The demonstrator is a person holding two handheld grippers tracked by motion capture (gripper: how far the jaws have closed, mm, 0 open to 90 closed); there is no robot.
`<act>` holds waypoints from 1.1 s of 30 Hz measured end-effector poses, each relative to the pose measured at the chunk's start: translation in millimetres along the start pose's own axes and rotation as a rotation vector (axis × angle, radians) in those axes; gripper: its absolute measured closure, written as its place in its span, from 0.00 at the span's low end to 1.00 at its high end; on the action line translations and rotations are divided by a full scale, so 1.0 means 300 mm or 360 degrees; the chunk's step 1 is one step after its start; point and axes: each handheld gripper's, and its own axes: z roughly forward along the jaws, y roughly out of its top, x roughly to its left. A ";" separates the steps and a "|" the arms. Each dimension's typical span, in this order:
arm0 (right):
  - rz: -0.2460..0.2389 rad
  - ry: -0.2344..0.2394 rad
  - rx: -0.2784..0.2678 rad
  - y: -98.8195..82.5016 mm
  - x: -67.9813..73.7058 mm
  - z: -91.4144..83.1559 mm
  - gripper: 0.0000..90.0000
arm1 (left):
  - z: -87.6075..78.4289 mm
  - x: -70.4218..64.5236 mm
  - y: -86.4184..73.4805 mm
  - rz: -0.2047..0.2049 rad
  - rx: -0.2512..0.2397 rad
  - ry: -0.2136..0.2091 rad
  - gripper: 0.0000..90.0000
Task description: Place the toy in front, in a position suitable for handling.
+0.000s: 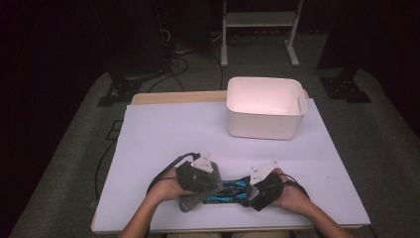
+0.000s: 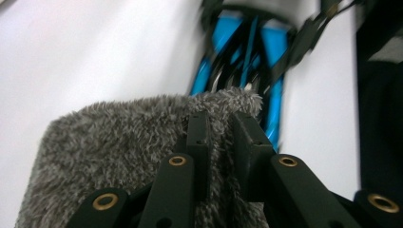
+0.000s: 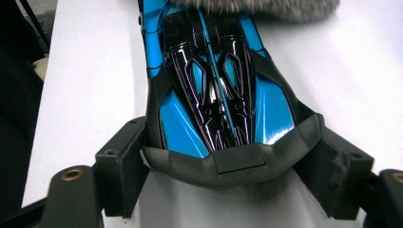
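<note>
So the setup is a white-covered table [image 1: 163, 134] with an empty white plastic bin [image 1: 265, 107] parked at the far right, well away from the action. Near the front edge lies a blue and black toy race car [image 1: 229, 191], sitting flat on the table between the two hands.

The right gripper [image 1: 261, 190] has its jaws spread wide around one end of the car, and in the right gripper view the pads sit against both flanks of the toy race car [image 3: 216, 104], so I'd call that a firm hold to steady it. The left gripper [image 1: 199, 181] is pinched tight on a fluffy grey cloth [image 2: 128, 142], folded up between the jaws, and the cloth rests over the car's other end.

My read: this is a wipe-down job and it's somewhere in the middle. Car is braced, cloth is on the bodywork. Most of the blue shell is uncovered, so there's plenty left to rub. Can't tell how clean it is yet.
</note>
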 end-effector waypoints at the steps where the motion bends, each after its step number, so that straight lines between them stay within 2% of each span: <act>1: 0.0000 -0.0002 0.0002 0.000 0.000 0.000 0.25 | 0.013 -0.007 0.019 0.0018 -0.0004 -0.0010 0.87; 3: 0.0003 0.0001 0.0001 0.000 0.000 0.000 0.25 | 0.040 -0.024 0.054 0.0044 -0.0024 -0.0031 0.87; 4: 0.0006 0.0003 0.0003 0.000 0.001 0.000 0.25 | 0.062 -0.038 0.083 0.0094 -0.0015 -0.0051 0.87; 7: -0.0004 -0.0006 0.0001 0.000 0.002 0.001 0.25 | 0.118 -0.064 0.146 0.0188 -0.0006 -0.0086 0.87; 10: 0.0009 -0.0007 0.0000 0.000 0.004 0.000 0.25 | 0.165 -0.072 0.184 0.0196 -0.0020 -0.0103 0.87; 12: 0.0003 -0.0007 -0.0001 -0.001 0.003 0.000 0.25 | 0.184 -0.079 0.197 0.0215 -0.0005 -0.0069 0.87; 14: 0.0004 -0.0002 -0.0004 -0.002 0.002 0.000 0.25 | 0.180 -0.080 0.198 0.0226 -0.0002 -0.0052 0.87; 22: 0.0001 -0.0007 0.0000 -0.001 0.004 0.001 0.25 | 0.111 -0.008 0.138 0.0121 0.0013 0.0035 0.87; 27: -0.0013 -0.0010 0.0003 -0.001 0.003 0.001 0.25 | 0.044 0.026 0.064 0.0046 0.0064 0.0114 0.87; 31: -0.0009 -0.0019 0.0013 0.002 0.005 0.000 0.25 | -0.008 0.044 -0.005 -0.0022 0.0102 0.0154 0.87; 33: 0.0001 -0.0034 0.0018 0.004 0.008 -0.001 0.25 | -0.027 0.045 -0.026 -0.0050 0.0091 0.0156 0.87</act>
